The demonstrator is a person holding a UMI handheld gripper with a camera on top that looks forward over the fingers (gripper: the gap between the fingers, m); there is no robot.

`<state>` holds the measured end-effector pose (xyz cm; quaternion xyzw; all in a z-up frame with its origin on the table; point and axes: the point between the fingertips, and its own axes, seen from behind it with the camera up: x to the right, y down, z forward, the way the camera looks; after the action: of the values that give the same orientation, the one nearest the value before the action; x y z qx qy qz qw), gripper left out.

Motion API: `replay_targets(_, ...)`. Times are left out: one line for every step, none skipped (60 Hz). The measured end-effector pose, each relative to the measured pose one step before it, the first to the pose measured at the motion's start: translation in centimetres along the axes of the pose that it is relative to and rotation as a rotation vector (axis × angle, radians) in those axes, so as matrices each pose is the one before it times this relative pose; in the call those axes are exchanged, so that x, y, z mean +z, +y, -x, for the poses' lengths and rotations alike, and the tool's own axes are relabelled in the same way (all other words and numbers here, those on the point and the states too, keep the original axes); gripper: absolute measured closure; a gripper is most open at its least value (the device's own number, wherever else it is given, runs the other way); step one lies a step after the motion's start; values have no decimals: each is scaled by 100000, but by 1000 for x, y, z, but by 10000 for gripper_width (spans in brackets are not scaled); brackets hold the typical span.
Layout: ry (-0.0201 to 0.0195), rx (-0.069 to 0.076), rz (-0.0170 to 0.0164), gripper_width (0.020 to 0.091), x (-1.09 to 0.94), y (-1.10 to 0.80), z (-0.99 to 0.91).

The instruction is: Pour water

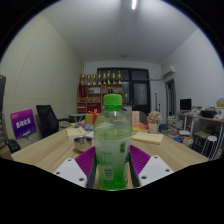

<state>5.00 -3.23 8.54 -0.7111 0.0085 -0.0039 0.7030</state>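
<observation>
One bottle (112,143) stands upright, cap up, clamped between the tongs (112,168).

The bottle (113,140) between the gripper's (112,165) fingers is clear, glossy plastic with a smooth green plastic cap and a shiny green label wrapped round its middle. Touching its sides, the finger pads (87,162) look matt purple, on white, smooth plastic fingers. Under the bottle, the table (45,152) is pale wood with a smooth, slightly sheened top. Behind the bottle, the shelf (103,95) looks like reddish wood. The chair (47,119) left of the bottle seems matt black.
</observation>
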Motion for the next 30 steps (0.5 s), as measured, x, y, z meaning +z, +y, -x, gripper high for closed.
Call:
replay_targets(-125, -299, -410, 581, -11, -52, 68)
replay_targets(-317, -436, -406, 587, 9, -74, 50)
replay_targets(-179, -643, -205, 615, -5, 80, 18)
replay_targets(-245, -526, -209, 615, 3, 27, 12)
replay_targets(24, -219, -439, 618, -21, -41, -37)
replay_targets(180, 181, -188, 630, -5, -14, -54)
replay_targets(128, 422, 63, 648, -6, 49, -55)
replay_targets(157, 542, -68, 648, -25, 9, -32)
replay_targets(49, 368, 107, 650, -19, 22, -15)
replay_targets(-90, 173, 356, 629, 2, 47, 6)
replay_targets(-282, -21, 206, 682, 33, -20, 52)
replay_targets(-12, 252, 316, 689, 52, 5, -26)
replay_targets(16, 276, 656, 688, 37, 71, -16)
replay_targets(-284, 1, 443, 690, 224, -42, -170)
replay_targets(-220, -553, 694, 692, 0, 41, 32)
replay_targets(-106, -1090, 685, 689, 71, -46, 44)
replay_targets(70, -1728, 649, 690, 92, -53, -16)
replay_targets(511, -2268, 384, 690, 153, 23, -127)
replay_targets(422, -2928, 564, 689, 150, -90, -224)
replay_targets(626, -3087, 155, 690, 195, -240, -267)
replay_targets(735, -3271, -130, 691, 202, -378, -325)
replay_targets(822, -3554, -142, 690, 268, -367, -356)
replay_targets(909, -3969, 0, 689, 305, -384, -385)
replay_targets(968, -4410, 170, 690, 322, -378, -410)
replay_targets(960, -4748, 269, 690, 354, -354, -407)
replay_targets(460, -5526, 767, 690, 451, -317, -586)
replay_targets(554, -5818, 506, 689, 652, -371, -143)
replay_targets(1619, -5799, -191, 690, 766, -229, -13)
replay_targets(1217, -6371, 36, 691, 527, -436, -397)
replay_targets(885, -6947, 285, 691, 240, -643, -896)
